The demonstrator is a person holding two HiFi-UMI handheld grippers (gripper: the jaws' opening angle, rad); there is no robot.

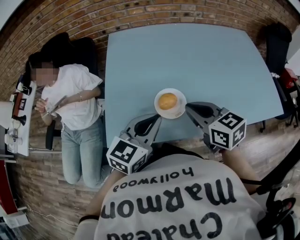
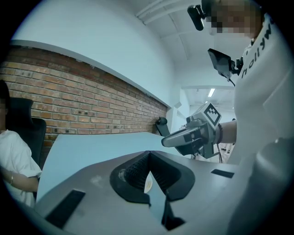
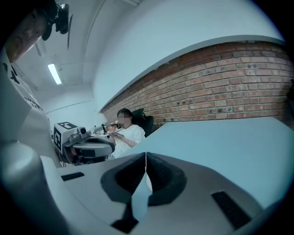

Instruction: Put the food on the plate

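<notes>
On the pale blue table (image 1: pixel 197 56), near its front edge: one white plate (image 1: pixel 180 111), round, bearing one golden bread roll (image 1: pixel 168 101) at its middle. The roll was roundish with its domed side up, so no long axis or heading could be told.

Grippers, two, flanking the plate from the near side:
- left gripper (image 1: pixel 157 118) — jaws pressed together at the tips, nothing between them.
- right gripper (image 1: pixel 189 107) — jaws likewise closed and empty, tip just beside the plate's rim.

Marker cubes, two: one on the left gripper (image 1: pixel 126 154), one on the right (image 1: pixel 227 130).

Surface: a single plain rectangular tabletop with only the plate on it.

Room: red brick wall (image 1: pixel 164 14) behind the table, white ceiling with a strip light (image 3: pixel 54 73). One seated person (image 1: pixel 75 98) in a white top was at the table's left side, in front of a black chair (image 1: pixel 70 47).
</notes>
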